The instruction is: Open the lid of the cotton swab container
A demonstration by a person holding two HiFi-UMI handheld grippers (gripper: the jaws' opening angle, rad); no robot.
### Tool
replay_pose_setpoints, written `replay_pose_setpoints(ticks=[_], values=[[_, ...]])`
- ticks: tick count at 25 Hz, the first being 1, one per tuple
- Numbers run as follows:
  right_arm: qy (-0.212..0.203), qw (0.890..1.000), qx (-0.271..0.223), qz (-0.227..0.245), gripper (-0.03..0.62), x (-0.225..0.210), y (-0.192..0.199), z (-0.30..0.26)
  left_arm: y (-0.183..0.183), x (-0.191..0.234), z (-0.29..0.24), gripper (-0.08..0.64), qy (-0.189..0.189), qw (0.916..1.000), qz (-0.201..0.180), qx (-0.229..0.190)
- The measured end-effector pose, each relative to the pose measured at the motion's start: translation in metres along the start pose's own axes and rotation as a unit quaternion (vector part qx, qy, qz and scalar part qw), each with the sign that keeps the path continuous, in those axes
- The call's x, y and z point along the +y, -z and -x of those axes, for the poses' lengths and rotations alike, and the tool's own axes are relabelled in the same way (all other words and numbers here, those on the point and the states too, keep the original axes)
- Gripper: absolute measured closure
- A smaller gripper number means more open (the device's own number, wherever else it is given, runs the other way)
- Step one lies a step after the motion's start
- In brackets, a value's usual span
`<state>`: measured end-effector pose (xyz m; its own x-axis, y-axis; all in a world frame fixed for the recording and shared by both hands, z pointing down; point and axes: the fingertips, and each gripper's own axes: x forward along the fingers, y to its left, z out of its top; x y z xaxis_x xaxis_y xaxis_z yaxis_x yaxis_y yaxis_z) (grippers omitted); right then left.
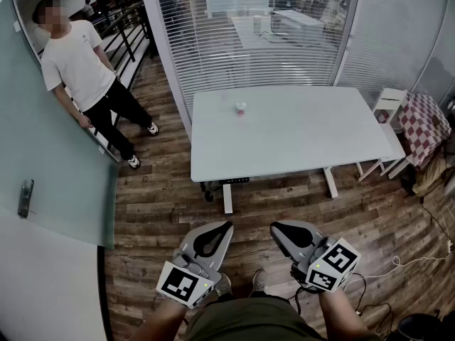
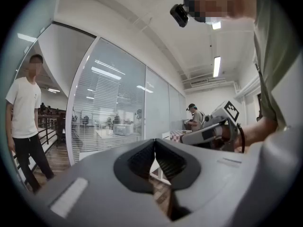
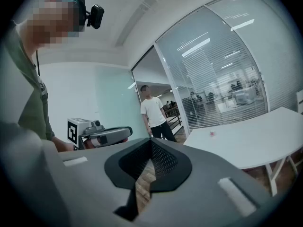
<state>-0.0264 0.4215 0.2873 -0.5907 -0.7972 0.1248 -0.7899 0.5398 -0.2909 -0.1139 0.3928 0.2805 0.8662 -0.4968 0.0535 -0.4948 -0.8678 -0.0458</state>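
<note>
Left of the tabletop (image 1: 298,133), a person in a white T-shirt (image 1: 75,66) stands at the glass wall. Left gripper (image 1: 228,224): held off the tabletop's near edge, fingers closed, nothing between them. Cotton swab container (image 1: 240,108): upright on the tabletop near its far edge, well apart from both grippers. Right gripper (image 1: 273,225): off the tabletop's near edge, fingers closed, empty.

**No legible text**

Nothing readable anywhere. Cubes on the left gripper (image 1: 225,227) and right gripper (image 1: 276,227) carry black-and-white square marker patterns (no letters, no digits). Cotton swab container (image 1: 241,108) too small to read.
</note>
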Motion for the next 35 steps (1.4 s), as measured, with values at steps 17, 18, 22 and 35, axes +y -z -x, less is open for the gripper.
replay_pose_setpoints(ticks=[17,18,22,35], values=[[-0.003,1.000,-0.003,-0.011,0.583,-0.030,0.009,0.023,0.015,-0.024,-0.025,0.551,-0.013,0.9998,0.004,0.015],[-0.005,1.000,-0.003,-0.012,0.583,-0.033,0.009,0.026,0.015,-0.026,-0.028,0.551,-0.015,0.9998,0.003,0.015],[-0.014,1.000,-0.001,-0.017,0.583,-0.044,0.010,0.035,0.014,-0.036,-0.039,0.551,-0.020,0.9997,0.001,0.016],[-0.023,0.999,0.007,-0.021,0.583,-0.068,0.013,0.042,0.021,-0.041,-0.062,0.551,-0.028,0.9994,0.005,0.019]])
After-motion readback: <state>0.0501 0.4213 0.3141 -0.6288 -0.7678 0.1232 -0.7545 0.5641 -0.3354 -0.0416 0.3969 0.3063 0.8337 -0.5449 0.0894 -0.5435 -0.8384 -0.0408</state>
